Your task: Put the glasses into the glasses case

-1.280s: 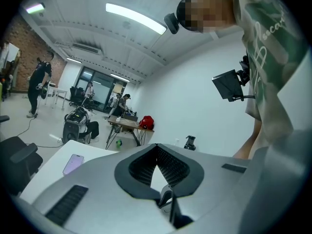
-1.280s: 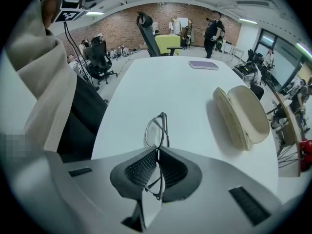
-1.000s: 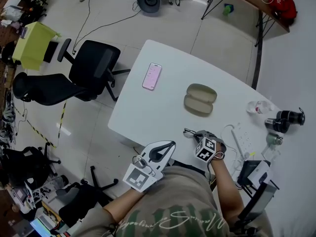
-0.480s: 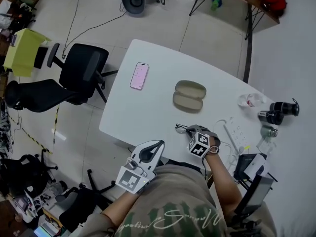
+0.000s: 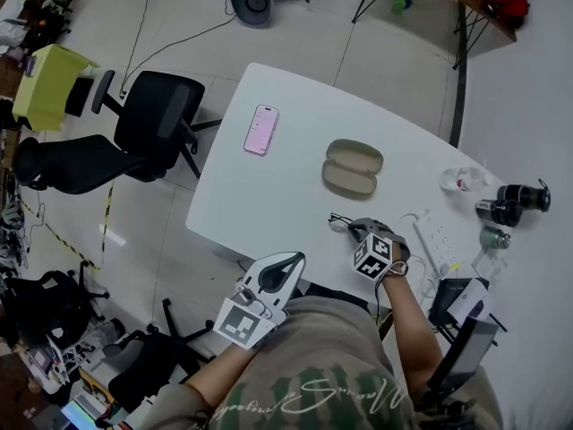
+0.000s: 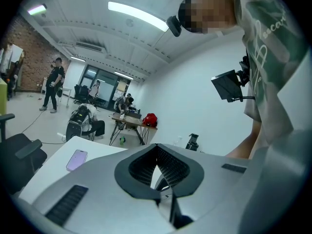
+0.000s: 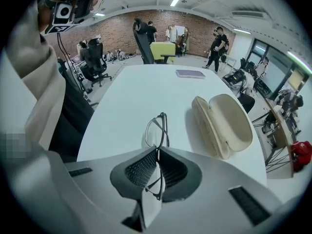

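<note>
My right gripper [image 5: 351, 227] [image 7: 157, 152] is shut on the thin dark-framed glasses [image 7: 158, 130] [image 5: 337, 221], holding them edge-on just above the white table [image 5: 286, 186] near its front edge. One lens sticks out past the jaws, the other sits between them. The beige glasses case [image 5: 352, 167] [image 7: 222, 123] lies open on the table, beyond and to the right of the glasses. My left gripper [image 5: 279, 274] [image 6: 158, 172] hangs off the table's front edge by the person's torso, jaws shut with nothing in them.
A pink phone [image 5: 260, 130] [image 7: 190, 73] lies at the table's far left. A power strip [image 5: 436, 245], bottles [image 5: 510, 202] and a cup [image 5: 457, 180] crowd the right end. Black office chairs [image 5: 152, 119] stand left of the table.
The right gripper has kept its hold on the glasses near the front edge and barely shifted relative to the case. The head view has swayed. The left gripper stays put.
</note>
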Motion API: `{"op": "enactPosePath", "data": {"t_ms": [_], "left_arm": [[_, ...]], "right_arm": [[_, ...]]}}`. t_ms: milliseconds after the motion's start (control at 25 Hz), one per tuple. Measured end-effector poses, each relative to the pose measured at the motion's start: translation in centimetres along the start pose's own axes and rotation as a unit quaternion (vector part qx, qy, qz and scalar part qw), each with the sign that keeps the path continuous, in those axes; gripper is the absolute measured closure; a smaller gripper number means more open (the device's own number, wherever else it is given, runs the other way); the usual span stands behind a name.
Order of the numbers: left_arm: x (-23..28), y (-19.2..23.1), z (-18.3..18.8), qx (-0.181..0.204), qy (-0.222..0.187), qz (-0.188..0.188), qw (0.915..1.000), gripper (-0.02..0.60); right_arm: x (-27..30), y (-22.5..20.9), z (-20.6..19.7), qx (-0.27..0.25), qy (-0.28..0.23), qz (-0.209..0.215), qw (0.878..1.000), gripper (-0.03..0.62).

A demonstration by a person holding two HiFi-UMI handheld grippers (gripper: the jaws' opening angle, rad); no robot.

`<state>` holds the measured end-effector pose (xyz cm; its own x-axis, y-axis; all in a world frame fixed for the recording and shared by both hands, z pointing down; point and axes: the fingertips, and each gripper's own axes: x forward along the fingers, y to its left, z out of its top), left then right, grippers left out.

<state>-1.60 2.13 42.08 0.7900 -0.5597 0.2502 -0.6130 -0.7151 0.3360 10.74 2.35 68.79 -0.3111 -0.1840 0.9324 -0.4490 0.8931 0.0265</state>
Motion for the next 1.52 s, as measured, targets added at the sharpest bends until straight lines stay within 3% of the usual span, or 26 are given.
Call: {"op": "enactPosePath", "data": {"t_ms": [640,1520], "left_arm": [[-0.9,0.5,0.3,0.009,0.003,0.011,0.9999,0.574],[0.2,0.6,-0.3,-0.014,0.006,0.007,0.9998,0.574]], "right_arm": [[-0.2,-1.1,0.8,-0.014,0.008,-0.005,1.000,0.565],[-1.3,-3.0,1.3,-0.025,0.005,-0.013,1.000,0.565]]}}
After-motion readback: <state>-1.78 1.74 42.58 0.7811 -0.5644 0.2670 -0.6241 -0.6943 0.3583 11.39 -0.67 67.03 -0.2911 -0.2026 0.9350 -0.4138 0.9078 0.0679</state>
